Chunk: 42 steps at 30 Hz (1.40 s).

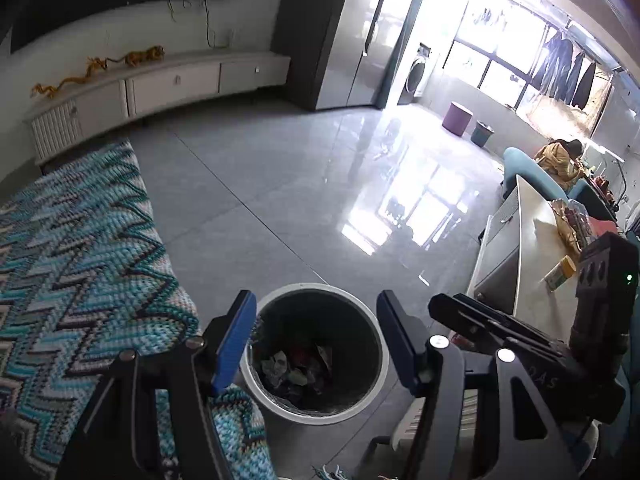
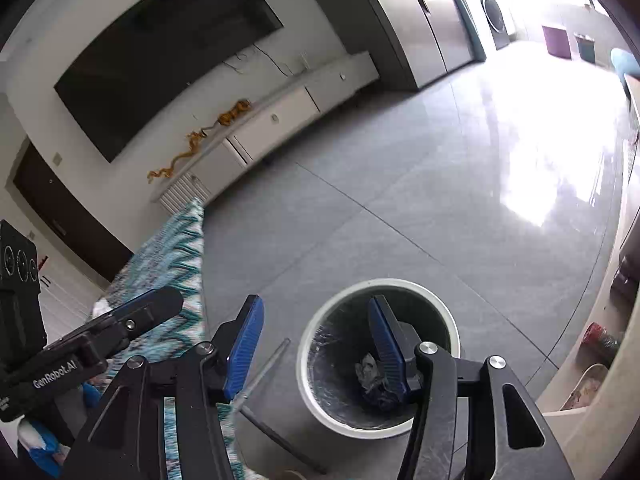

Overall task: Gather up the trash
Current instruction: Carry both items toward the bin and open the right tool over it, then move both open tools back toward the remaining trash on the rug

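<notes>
A round white trash bin [image 1: 372, 376] with a dark liner stands on the grey tiled floor; it also shows in the right wrist view [image 2: 308, 360]. Crumpled trash [image 1: 296, 368] lies at its bottom, seen in the right wrist view as a grey wad [image 2: 370, 370]. My left gripper [image 1: 316, 340] is open and empty, held above the bin's mouth. My right gripper [image 2: 316, 344] is open and empty, above the bin's left rim. The right gripper's body shows at the right of the left wrist view [image 1: 500, 336], and the left gripper's body at the left of the right wrist view [image 2: 100, 336].
A blue zigzag knitted cover [image 1: 80, 264] lies over furniture left of the bin. A white low table [image 1: 528, 248] with a yellow-capped bottle [image 1: 560, 272] and clutter stands right. A TV cabinet [image 1: 160, 88] lines the far wall. A person [image 1: 560, 156] sits far right.
</notes>
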{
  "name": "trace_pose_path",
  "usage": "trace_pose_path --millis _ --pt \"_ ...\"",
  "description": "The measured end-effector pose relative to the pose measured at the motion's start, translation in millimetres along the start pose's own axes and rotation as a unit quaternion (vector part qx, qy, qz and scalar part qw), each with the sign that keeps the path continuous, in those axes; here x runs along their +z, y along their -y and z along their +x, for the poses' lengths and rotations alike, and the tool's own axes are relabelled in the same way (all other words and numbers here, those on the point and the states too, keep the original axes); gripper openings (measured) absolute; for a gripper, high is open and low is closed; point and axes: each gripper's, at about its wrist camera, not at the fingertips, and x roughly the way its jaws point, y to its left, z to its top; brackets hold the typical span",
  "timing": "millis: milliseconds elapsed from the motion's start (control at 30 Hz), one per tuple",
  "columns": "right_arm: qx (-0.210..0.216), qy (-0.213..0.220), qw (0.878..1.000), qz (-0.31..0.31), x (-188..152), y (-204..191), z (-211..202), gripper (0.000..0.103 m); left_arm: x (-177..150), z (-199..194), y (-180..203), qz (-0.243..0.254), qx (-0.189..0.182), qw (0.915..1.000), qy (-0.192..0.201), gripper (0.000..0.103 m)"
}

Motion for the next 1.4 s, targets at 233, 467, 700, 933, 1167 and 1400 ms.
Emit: trace_pose_path --millis 233,467,700,933,1167,1400 --pt "0.014 0.040 0.999 -0.018 -1 -32 -48 0.057 0 -63 7 0.000 0.029 0.9978 0.060 0.071" --pt "0.032 0.072 0.996 -0.044 -5 -65 -91 0.058 -6 -128 5 -0.013 0.055 0.9911 0.120 0.071" --pt "0.047 0.109 0.991 -0.068 -11 -96 -137 0.060 -19 -195 1 -0.032 0.110 0.9771 0.180 0.071" --pt "0.059 0.142 0.984 -0.091 -30 -124 -183 0.068 -43 -258 0 -0.038 0.148 0.9616 0.228 0.072" --pt "0.081 0.172 0.975 -0.114 -48 -152 -221 0.071 -66 -324 7 -0.037 0.171 0.9421 0.286 0.076" --pt "0.107 0.205 0.964 -0.133 -63 -174 -258 0.077 -91 -386 17 -0.035 0.206 0.9170 0.340 0.077"
